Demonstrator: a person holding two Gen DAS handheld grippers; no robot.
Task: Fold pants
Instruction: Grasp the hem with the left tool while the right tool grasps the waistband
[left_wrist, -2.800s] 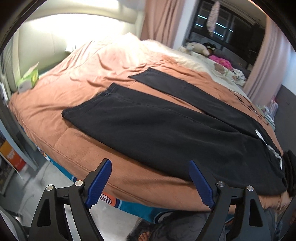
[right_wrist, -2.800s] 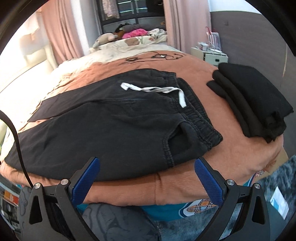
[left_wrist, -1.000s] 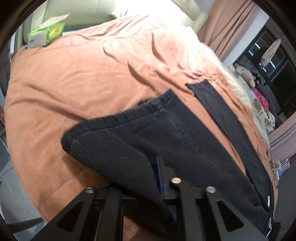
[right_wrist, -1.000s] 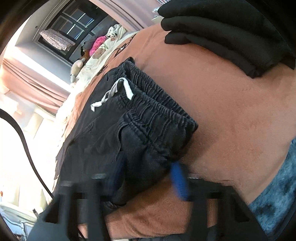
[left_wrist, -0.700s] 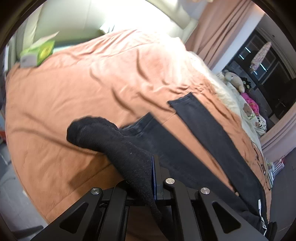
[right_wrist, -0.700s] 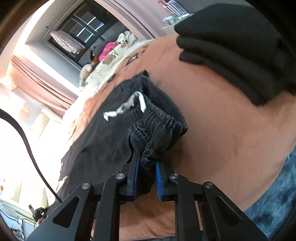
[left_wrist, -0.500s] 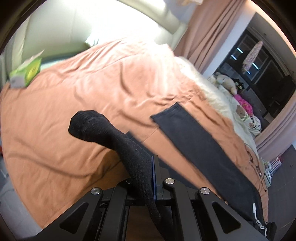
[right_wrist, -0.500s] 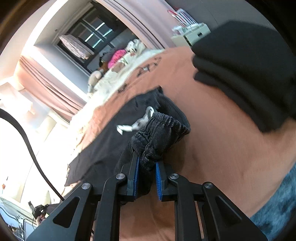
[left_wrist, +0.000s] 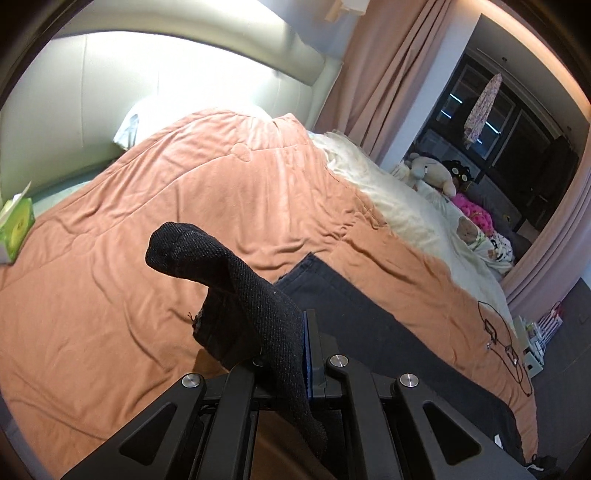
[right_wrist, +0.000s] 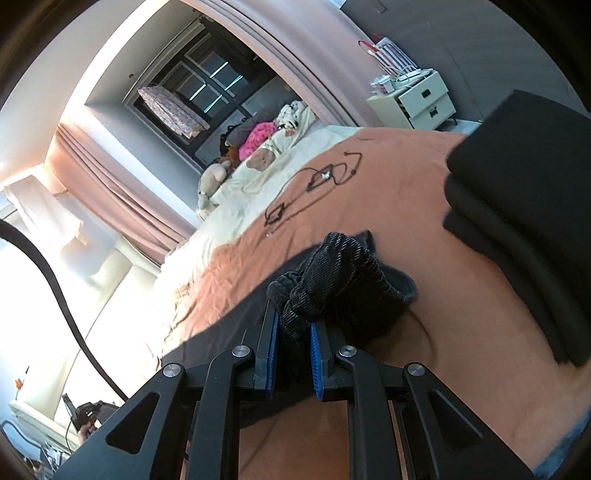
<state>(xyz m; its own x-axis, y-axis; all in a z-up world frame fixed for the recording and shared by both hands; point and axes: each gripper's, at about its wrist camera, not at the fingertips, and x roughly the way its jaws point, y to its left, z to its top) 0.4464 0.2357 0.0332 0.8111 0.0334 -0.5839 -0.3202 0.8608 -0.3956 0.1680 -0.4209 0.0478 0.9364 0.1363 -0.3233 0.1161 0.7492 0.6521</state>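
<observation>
Now both tongs clamped on the pants (left_wrist: 369, 325): left tongs (left_wrist: 286, 347) on the near leg's hem, right tongs (right_wrist: 293, 332) on the waistband (right_wrist: 332, 273). Long axis across the bed (left_wrist: 147, 192); far leg flat beyond, probably the target.

Each gripper was a matte black plastic frame. On the left gripper (left_wrist: 299, 354), flat angular arms with triangular cut-outs carried round silver screws, and a thin strip of blue pad showed at the fingers. The right gripper (right_wrist: 293, 349) had the same black arms, cut-outs and silver screws, with two ribbed blue pads (right_wrist: 272, 343). A black cable (right_wrist: 55, 277) curved past its left side.
</observation>
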